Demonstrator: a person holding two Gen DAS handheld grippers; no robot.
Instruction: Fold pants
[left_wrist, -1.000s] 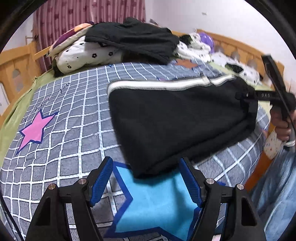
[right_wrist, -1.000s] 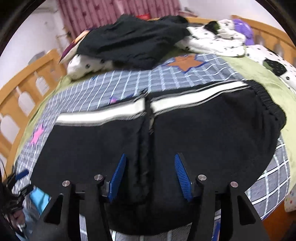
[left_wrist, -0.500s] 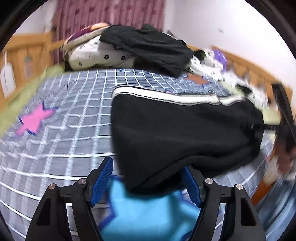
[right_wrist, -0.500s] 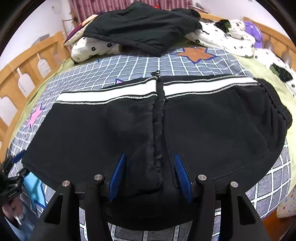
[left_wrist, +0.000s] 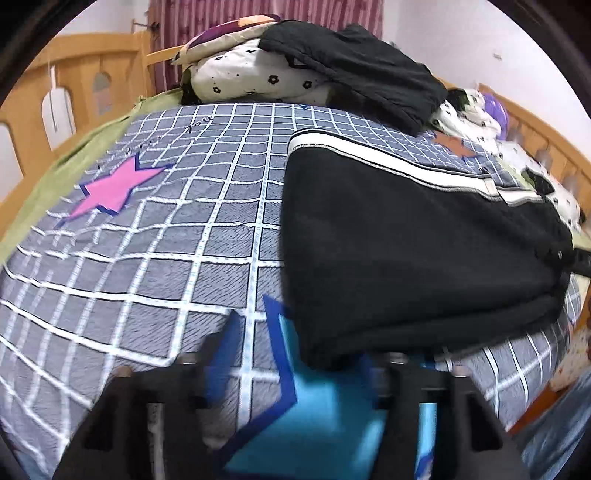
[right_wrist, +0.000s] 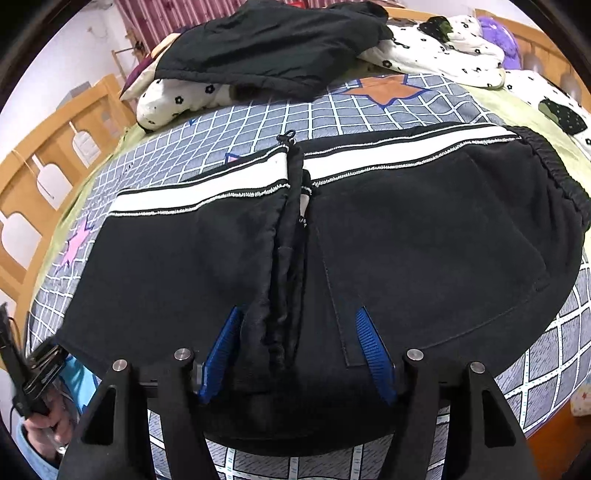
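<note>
Black pants (right_wrist: 406, 236) with a white side stripe lie folded on the checked bedspread; they also show in the left wrist view (left_wrist: 406, 236). My right gripper (right_wrist: 299, 350) is open, its blue pads either side of the folded leg ends at the pants' near edge. My left gripper (left_wrist: 291, 358) is open and blurred, at the pants' left near corner above a blue star patch (left_wrist: 325, 417). The left gripper also shows at the far left of the right wrist view (right_wrist: 40, 365).
A pile of bedding with a black garment (left_wrist: 351, 70) lies at the head of the bed. Wooden bed rails (right_wrist: 48, 158) run along the left side and behind. A pink star patch (left_wrist: 110, 188) marks the bedspread left of the pants.
My left gripper has swung left and closer to the pants' corner. My right gripper has moved forward, so the folded leg ends now lie between its pads.
</note>
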